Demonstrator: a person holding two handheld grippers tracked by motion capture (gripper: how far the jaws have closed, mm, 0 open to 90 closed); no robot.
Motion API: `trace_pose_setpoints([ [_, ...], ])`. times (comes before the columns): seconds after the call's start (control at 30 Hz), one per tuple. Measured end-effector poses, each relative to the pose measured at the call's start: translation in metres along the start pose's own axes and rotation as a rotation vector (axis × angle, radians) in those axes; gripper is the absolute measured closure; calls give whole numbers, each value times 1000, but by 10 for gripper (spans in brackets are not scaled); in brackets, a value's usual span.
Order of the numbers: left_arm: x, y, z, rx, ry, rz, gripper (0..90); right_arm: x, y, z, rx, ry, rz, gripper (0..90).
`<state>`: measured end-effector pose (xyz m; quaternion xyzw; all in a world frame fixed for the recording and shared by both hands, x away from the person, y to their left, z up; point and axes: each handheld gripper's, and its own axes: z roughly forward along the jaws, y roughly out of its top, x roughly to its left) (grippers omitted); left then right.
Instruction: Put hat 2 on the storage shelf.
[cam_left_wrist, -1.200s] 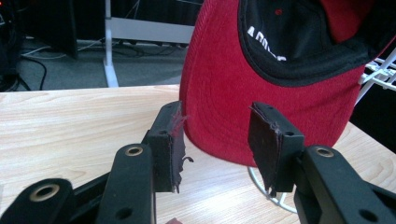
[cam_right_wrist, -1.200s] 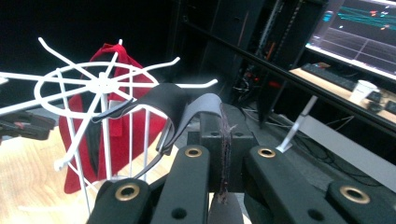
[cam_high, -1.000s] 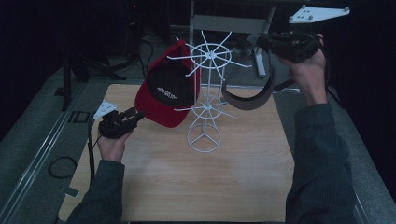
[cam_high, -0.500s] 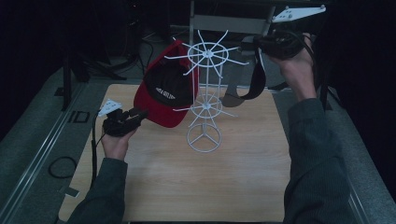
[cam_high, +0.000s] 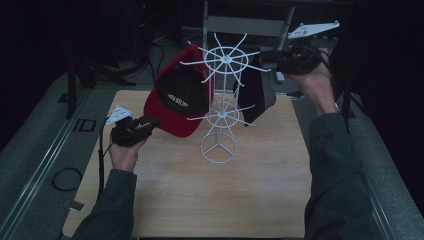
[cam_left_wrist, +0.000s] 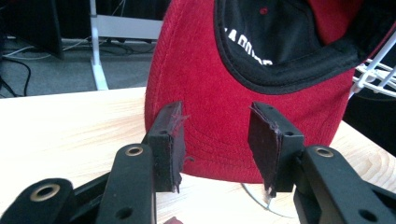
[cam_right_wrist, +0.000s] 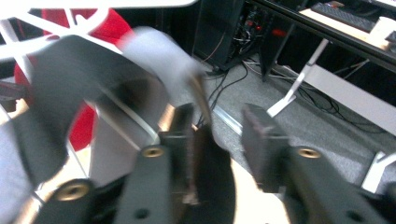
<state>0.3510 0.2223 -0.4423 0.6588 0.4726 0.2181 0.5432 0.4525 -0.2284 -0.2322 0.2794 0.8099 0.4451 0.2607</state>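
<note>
The left tongs (cam_left_wrist: 217, 144) stand spread before the red cap (cam_high: 176, 100), the right tongs (cam_right_wrist: 217, 135) spread beside the black cap (cam_high: 260, 95) on the white wire rack (cam_high: 222, 112).

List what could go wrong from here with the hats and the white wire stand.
1. The right tool is open beside the dark cap, which hangs off a top spoke of the white wire stand; a shallow catch could let it slide off.
2. The stand looks light, with a small ring base, and the red cap loads one side; a nudge may tip it.
3. The open left tool sits at the red brim and could tug it.
</note>
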Motion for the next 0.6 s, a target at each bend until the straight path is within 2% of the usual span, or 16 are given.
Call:
trace_pose_setpoints([
  [0.1,0,0,-1,1,2,2,547,-4,-9,-2,3,-8,15,471],
  [0.17,-1,0,-2,-1,2,2,536,-5,-14,-2,13,-34,18,415],
  [0.27,-1,0,-5,-7,8,6,519,-8,-21,-3,11,-60,37,371],
  [0.5,3,0,-17,-30,24,-2,506,-21,-41,-10,-41,-106,129,369],
  [0.6,6,0,-23,-42,34,-10,506,-26,-49,-11,-28,-119,155,381],
])
